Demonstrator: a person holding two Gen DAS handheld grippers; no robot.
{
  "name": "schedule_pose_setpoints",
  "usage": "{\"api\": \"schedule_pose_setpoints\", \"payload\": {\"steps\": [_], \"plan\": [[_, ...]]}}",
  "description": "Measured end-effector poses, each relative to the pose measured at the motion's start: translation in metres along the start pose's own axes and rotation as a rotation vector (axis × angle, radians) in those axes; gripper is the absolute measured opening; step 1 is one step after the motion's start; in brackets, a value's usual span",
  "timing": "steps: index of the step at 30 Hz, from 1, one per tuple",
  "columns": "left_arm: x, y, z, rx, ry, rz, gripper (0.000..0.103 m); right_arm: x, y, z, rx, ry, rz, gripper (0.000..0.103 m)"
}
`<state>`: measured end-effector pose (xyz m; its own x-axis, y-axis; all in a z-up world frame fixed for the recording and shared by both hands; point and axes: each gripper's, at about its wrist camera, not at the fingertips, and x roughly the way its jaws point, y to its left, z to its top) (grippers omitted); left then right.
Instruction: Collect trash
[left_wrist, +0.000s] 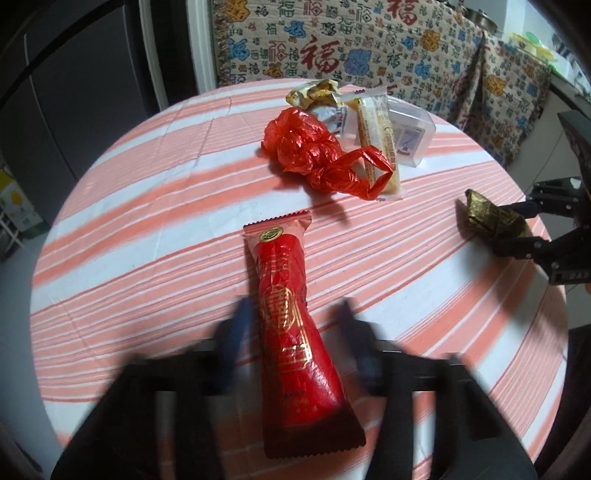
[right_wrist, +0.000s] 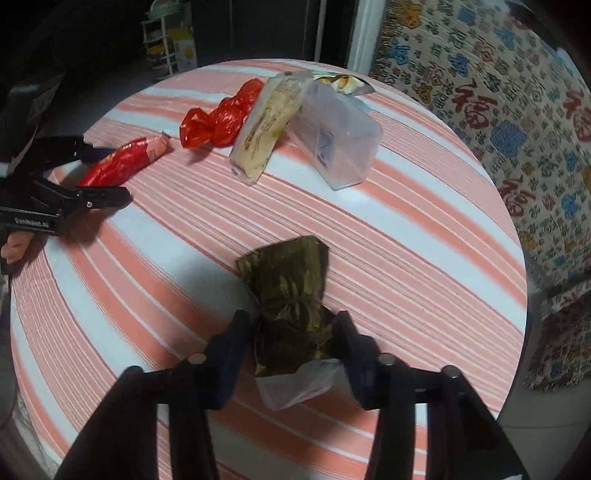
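A long red snack wrapper (left_wrist: 291, 325) lies on the striped table between the open fingers of my left gripper (left_wrist: 293, 314); it also shows in the right wrist view (right_wrist: 122, 164). My right gripper (right_wrist: 291, 325) is closed around a crumpled dark gold wrapper (right_wrist: 288, 291) with a clear tail, seen too in the left wrist view (left_wrist: 487, 218). A crumpled red plastic bag (left_wrist: 314, 151), a pale yellow packet (left_wrist: 373, 136), a clear plastic box (left_wrist: 410, 136) and a yellow-white wrapper (left_wrist: 314, 94) lie together at the far side.
The round table (left_wrist: 147, 240) has a pink and white striped cloth. A patterned fabric sofa (left_wrist: 369, 40) stands behind it. A dark cabinet (left_wrist: 74, 92) is to the far left. A small shelf rack (right_wrist: 162, 40) stands beyond the table.
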<state>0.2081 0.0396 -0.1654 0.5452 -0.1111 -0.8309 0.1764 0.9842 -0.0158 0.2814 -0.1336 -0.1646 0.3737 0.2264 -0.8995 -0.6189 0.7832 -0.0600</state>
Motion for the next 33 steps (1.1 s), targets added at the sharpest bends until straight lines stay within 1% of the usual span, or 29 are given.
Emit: {"api": "schedule_pose_setpoints", "payload": {"steps": [1, 3, 6, 12, 17, 20, 28, 33], "plan": [[-0.001, 0.002, -0.001, -0.012, -0.002, -0.006, 0.020, -0.003, 0.000, -0.002, 0.022, -0.009, 0.005, 0.044], [-0.006, 0.007, -0.004, -0.065, -0.014, -0.044, 0.017, -0.012, -0.002, -0.007, 0.073, -0.044, 0.016, 0.044], [-0.013, 0.002, -0.007, -0.084, -0.040, -0.060, 0.015, -0.027, -0.008, -0.015, 0.151, -0.097, 0.049, 0.044], [-0.036, -0.029, -0.004, -0.084, -0.100, -0.148, 0.013, -0.055, -0.021, -0.036, 0.291, -0.183, 0.073, 0.044], [-0.051, -0.078, 0.007, -0.028, -0.137, -0.222, 0.012, -0.069, -0.039, -0.054, 0.350, -0.208, 0.070, 0.044], [-0.054, -0.106, 0.014, -0.002, -0.150, -0.263, 0.011, -0.079, -0.053, -0.071, 0.394, -0.223, 0.054, 0.044], [-0.059, -0.187, 0.039, 0.084, -0.159, -0.364, 0.010, -0.110, -0.102, -0.134, 0.518, -0.259, -0.023, 0.044], [-0.058, -0.250, 0.054, 0.152, -0.149, -0.434, 0.009, -0.133, -0.146, -0.182, 0.637, -0.290, -0.103, 0.044]]}}
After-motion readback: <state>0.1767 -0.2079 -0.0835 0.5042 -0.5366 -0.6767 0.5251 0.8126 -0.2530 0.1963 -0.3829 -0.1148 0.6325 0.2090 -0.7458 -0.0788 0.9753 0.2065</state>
